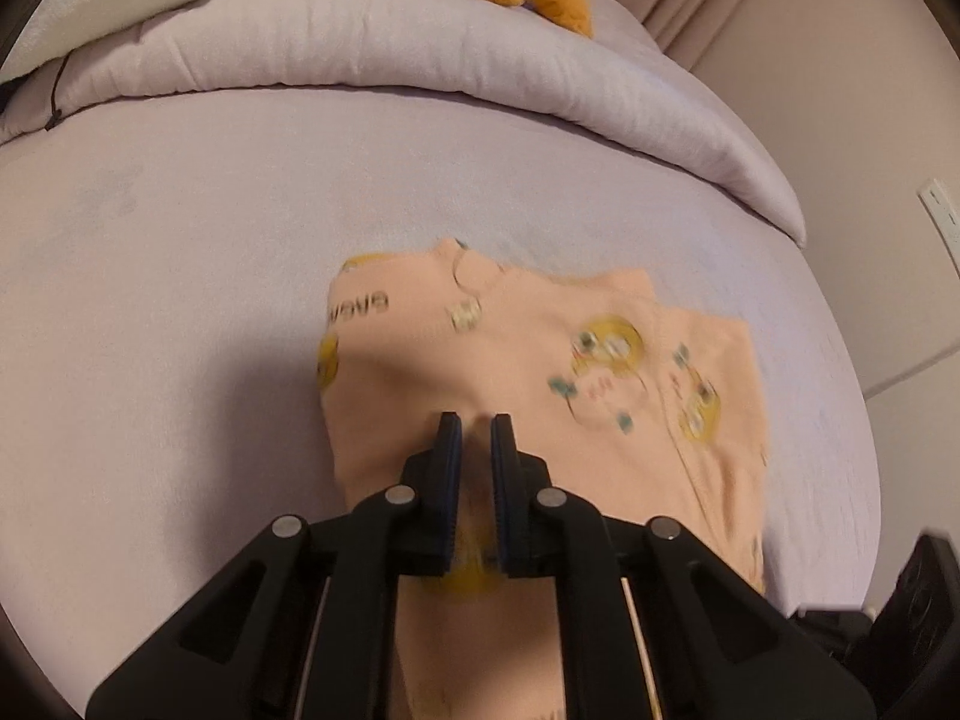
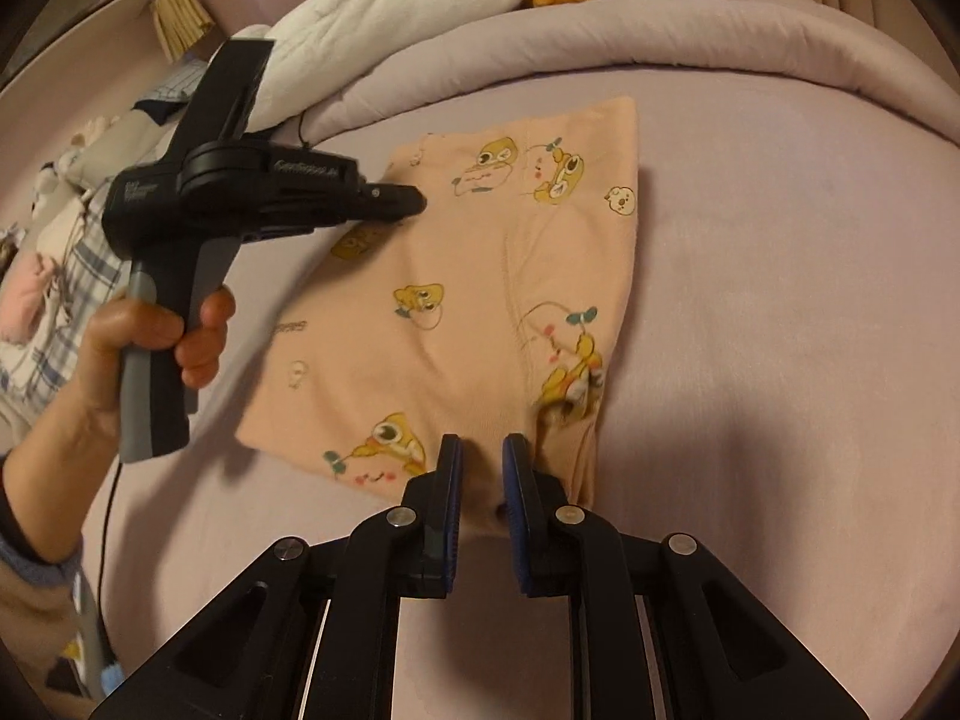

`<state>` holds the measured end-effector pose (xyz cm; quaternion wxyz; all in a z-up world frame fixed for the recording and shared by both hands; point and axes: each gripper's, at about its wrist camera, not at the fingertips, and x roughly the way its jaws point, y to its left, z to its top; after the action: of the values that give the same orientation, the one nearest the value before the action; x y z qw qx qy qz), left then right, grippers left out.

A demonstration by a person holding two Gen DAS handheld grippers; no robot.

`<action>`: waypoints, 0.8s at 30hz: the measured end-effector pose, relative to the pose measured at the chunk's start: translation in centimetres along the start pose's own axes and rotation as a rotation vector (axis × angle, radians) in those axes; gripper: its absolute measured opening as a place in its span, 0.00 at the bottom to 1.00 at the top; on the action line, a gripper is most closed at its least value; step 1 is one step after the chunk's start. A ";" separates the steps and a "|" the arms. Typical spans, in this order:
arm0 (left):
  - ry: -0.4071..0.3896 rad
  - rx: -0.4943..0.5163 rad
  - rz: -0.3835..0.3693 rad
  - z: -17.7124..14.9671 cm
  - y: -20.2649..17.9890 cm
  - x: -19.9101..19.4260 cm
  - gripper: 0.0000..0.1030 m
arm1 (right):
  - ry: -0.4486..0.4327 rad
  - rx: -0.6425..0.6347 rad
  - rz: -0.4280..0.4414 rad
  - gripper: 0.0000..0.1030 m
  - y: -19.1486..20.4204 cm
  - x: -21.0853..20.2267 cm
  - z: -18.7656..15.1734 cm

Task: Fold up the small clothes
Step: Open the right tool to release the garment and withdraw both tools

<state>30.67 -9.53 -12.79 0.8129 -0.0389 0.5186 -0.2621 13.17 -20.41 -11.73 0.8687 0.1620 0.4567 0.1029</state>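
— Garment first: where does it lie from each tool?

— The peach printed garment (image 2: pixel 480 300) lies flat on the lilac bed sheet (image 2: pixel 780 300), partly folded into a rough rectangle, near the middle of the bed and short of the rolled duvet (image 2: pixel 600 42) along the far edge. Its long axis runs from the right gripper (image 2: pixel 482 450) away toward that duvet.

— And the right gripper's state?

— Its jaws stand a little apart at the garment's near edge, with cloth bunched up between them. Whether the pads truly pinch it, I cannot tell.

— The left one?

— In the right wrist view the left gripper (image 2: pixel 414 202), held in the person's left hand (image 2: pixel 150 336), reaches in from the garment's left side, its tip over the far left corner. In its own view the jaws stand narrowly apart with cloth rising between them; the picture is blurred, so the grasp looks likely but is not certain.

— So which end leads?

— My judgement: each tool is at its own end of the long axis, so the fold probably brings one end over the other.
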 end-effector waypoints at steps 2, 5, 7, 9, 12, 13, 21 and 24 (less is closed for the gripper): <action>-0.007 0.030 -0.016 -1.4 -0.4 -1.5 0.10 | -0.031 0.016 0.031 0.17 0.1 -0.6 0.1; -0.020 0.066 -0.037 -4.2 -0.6 -3.7 0.10 | -0.122 0.020 0.036 0.17 0.0 -1.9 1.4; -0.011 0.087 -0.053 -6.1 -0.8 -4.5 0.10 | -0.152 0.036 0.010 0.17 -0.1 -1.5 2.7; -0.014 0.126 -0.035 -7.7 -1.3 -4.6 0.10 | -0.163 0.044 -0.024 0.17 -0.4 -0.2 3.8; 0.012 0.149 -0.026 -9.5 -1.4 -4.3 0.10 | -0.114 0.084 -0.070 0.17 -0.8 1.9 4.2; 0.029 0.149 -0.027 -10.1 -1.3 -3.9 0.10 | -0.105 0.089 -0.073 0.17 -1.1 2.3 4.1; 0.010 0.147 -0.005 -11.4 -1.7 -5.0 0.22 | -0.098 0.149 -0.028 0.20 -1.6 -0.5 2.0; -0.018 0.133 0.020 -12.0 -1.7 -6.0 0.47 | -0.113 0.169 0.009 0.35 -1.5 -1.9 1.1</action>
<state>17.73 -5.72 -12.78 0.8208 0.0184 0.4932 -0.2875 13.04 -22.65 -10.25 0.8758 0.2421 0.4134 0.0585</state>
